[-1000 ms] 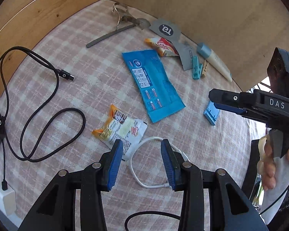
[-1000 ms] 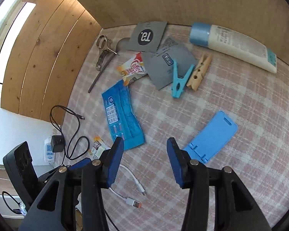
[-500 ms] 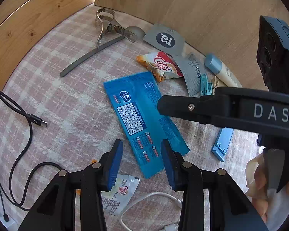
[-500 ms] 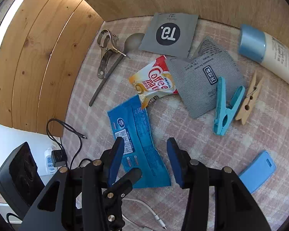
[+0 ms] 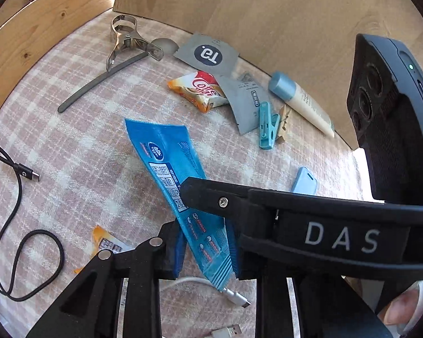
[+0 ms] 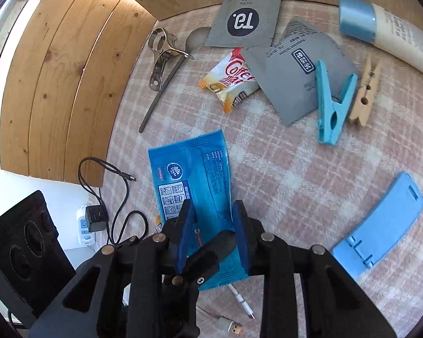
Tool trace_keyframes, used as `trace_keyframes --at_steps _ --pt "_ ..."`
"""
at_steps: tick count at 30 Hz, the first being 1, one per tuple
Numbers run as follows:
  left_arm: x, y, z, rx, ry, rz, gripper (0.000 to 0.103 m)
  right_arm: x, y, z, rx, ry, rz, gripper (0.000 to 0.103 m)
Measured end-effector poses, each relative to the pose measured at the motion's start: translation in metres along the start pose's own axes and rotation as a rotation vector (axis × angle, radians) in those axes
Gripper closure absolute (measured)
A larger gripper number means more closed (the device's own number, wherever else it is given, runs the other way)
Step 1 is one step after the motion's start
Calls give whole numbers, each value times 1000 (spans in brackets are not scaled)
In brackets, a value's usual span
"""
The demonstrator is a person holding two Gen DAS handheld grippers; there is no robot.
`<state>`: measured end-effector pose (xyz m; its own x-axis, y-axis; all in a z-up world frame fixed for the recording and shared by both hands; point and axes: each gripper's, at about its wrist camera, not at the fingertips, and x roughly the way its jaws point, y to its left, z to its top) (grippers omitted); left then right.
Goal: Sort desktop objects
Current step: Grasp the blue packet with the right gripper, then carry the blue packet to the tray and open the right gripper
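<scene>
Left wrist view: we see our left hand-held gripper (image 5: 204,249) closing its jaws around the near end of the blue packet (image 5: 169,163), whose sealed end stands tilted between the blue pads; the pads look to be touching its edges. The right hand-held gripper (image 6: 213,235) is also closing, the same blue packet (image 6: 193,174) lying between its pads, and from the right wrist view we cannot tell whether those pads press on it yet.

We take the blue packet as our landmark on the checked desk (image 5: 84,146). Beyond it lies the coffee sachet (image 6: 229,80), partly under grey sachets (image 6: 296,81), with the grey T9 sachet (image 6: 246,22) farther back near the wooden wall. To the far right of the packet lie the blue clothes peg (image 6: 331,102), touching the wooden peg (image 6: 363,94), and the cream tube (image 6: 392,28). The blue plastic stand (image 6: 380,222) lies to its right. The metal clip (image 6: 160,56) lies beyond it to the left, the black cable (image 5: 17,225) to its left, and a white cable (image 5: 211,288) just under its near end.
</scene>
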<state>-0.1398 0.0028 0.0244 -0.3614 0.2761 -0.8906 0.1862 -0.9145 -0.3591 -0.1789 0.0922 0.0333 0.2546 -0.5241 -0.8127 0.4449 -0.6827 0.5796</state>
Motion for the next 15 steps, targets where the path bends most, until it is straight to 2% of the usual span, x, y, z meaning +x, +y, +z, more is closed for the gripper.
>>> trace_keyframes --at_steps 7,15 --pt "-23 -33 -16 46 -23 -82 83 -53 -7 -31 -14 -80 -16 74" --pt "-46 -126 -48 214 -25 -181 83 -144 -48 -93 73 -249 -17 74"
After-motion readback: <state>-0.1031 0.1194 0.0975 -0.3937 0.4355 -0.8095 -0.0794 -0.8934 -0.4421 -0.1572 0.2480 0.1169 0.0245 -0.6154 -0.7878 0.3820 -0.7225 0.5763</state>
